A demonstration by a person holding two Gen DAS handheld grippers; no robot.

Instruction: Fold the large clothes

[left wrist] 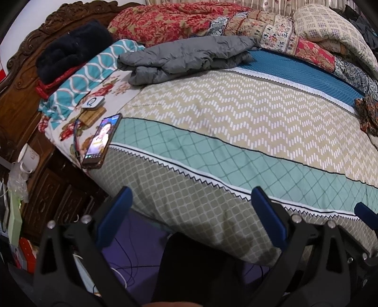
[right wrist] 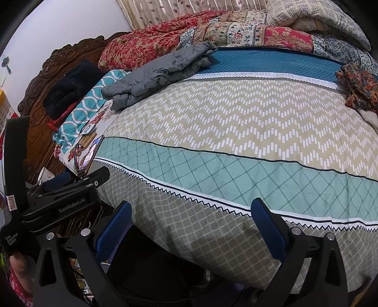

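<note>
Both the left gripper [left wrist: 191,207] and right gripper [right wrist: 191,219] are held at the bed's [left wrist: 212,151] near edge, fingers spread, nothing pinched. A folded grey jacket [left wrist: 186,59] is seen by the far headboard corner.

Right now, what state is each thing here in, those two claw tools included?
Jacket: gray, roughly folded, lying on the bed.
Phone: screen lit, face up near the bed's edge.
Mug: upright beside the bed.
Quilt: heaped along the far side.
Left gripper: jaws open, empty.
Right gripper: jaws open, empty.
</note>
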